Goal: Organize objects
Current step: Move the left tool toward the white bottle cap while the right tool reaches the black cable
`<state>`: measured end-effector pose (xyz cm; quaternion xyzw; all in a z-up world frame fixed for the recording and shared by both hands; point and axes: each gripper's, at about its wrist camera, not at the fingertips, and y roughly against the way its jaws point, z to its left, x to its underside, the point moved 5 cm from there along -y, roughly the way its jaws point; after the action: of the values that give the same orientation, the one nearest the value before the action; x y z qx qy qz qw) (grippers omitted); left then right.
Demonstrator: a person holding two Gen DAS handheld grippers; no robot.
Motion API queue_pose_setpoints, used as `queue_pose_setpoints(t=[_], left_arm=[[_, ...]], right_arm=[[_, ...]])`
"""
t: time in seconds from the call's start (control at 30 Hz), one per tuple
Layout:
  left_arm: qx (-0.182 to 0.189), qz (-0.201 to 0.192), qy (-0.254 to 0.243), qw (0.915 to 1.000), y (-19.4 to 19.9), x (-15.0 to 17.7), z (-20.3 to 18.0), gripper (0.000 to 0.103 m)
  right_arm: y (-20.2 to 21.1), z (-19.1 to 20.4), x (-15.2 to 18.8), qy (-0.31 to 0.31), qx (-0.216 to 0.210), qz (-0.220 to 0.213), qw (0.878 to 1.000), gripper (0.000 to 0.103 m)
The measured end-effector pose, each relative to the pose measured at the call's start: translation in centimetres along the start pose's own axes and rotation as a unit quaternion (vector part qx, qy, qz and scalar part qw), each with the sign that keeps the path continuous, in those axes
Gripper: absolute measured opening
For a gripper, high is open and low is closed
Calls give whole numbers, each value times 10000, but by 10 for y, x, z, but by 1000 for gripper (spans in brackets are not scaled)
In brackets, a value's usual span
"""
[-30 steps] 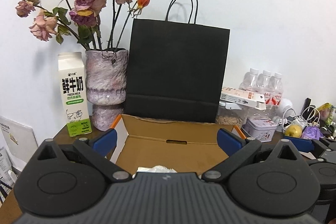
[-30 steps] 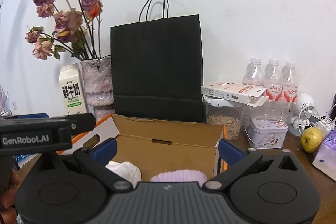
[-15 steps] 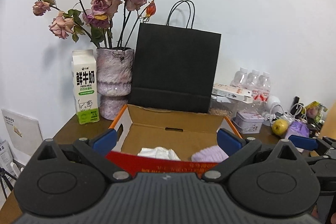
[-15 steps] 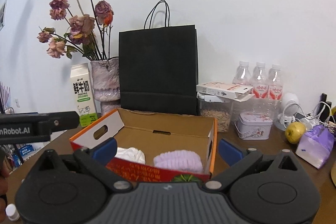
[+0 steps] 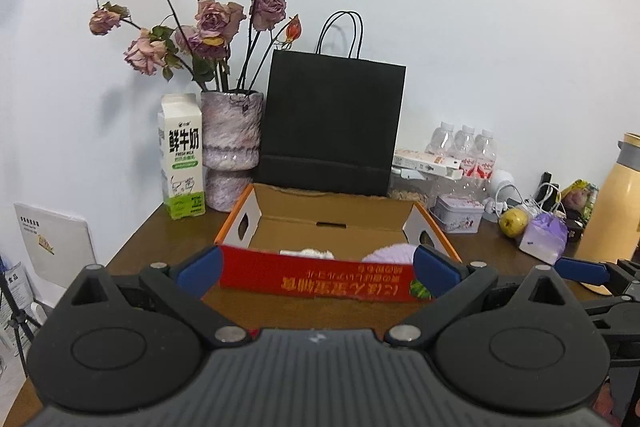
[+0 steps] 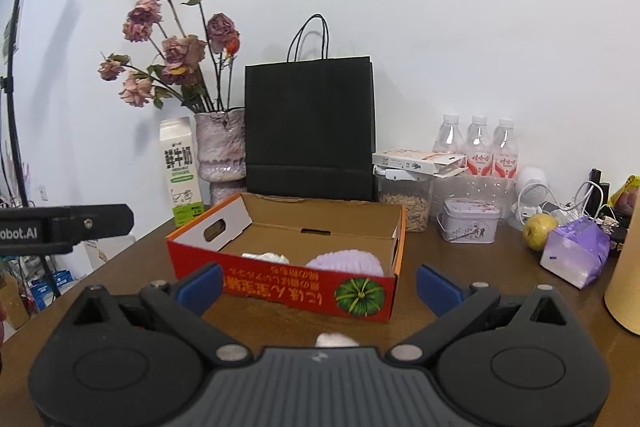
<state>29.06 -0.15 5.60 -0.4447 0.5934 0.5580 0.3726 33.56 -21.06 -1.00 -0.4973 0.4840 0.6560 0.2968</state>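
While both tools hang back from the table, your left gripper (image 5: 316, 269) has its blue-tipped fingers spread wide with nothing between them, and your right gripper (image 6: 318, 285) is spread just as wide and just as bare. Dead ahead at twelve o'clock in both views sits the cardboard box (image 6: 288, 279), red front wall toward you with upside-down lettering and a green pumpkin printed at its right end. It rests on the brown table (image 6: 472, 271), top open. Inside, a white bundle (image 6: 266, 257) lies on the left and a lilac knitted hat (image 6: 346, 263) on the right, just beside each other; from your left camera only their tops peek over the front wall. Down at six o'clock in your right view, a small whitish thing (image 6: 334, 339) pokes up just over the gripper body; you can't tell what it is.

Behind the box, a black paper bag (image 5: 330, 127) stands upright against the wall. At eleven o'clock, a mottled vase (image 5: 231, 151) of dried roses (image 5: 208, 19) stands beside a milk carton (image 5: 180, 155). Off at two o'clock: three water bottles (image 6: 476, 147), a seed jar (image 6: 404, 203) with a flat carton (image 6: 418, 159) on top, a small tin (image 6: 468, 225), a yellow-green fruit (image 6: 538, 231) and a purple packet (image 6: 574, 255).
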Motion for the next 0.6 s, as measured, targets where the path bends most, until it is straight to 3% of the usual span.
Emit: queue_pose_setpoints(t=[0.6], left_arm=[[-266,356,162,9989,52,61,46,103]], right_arm=[[43,22,71,168,-108,503,9985,103]])
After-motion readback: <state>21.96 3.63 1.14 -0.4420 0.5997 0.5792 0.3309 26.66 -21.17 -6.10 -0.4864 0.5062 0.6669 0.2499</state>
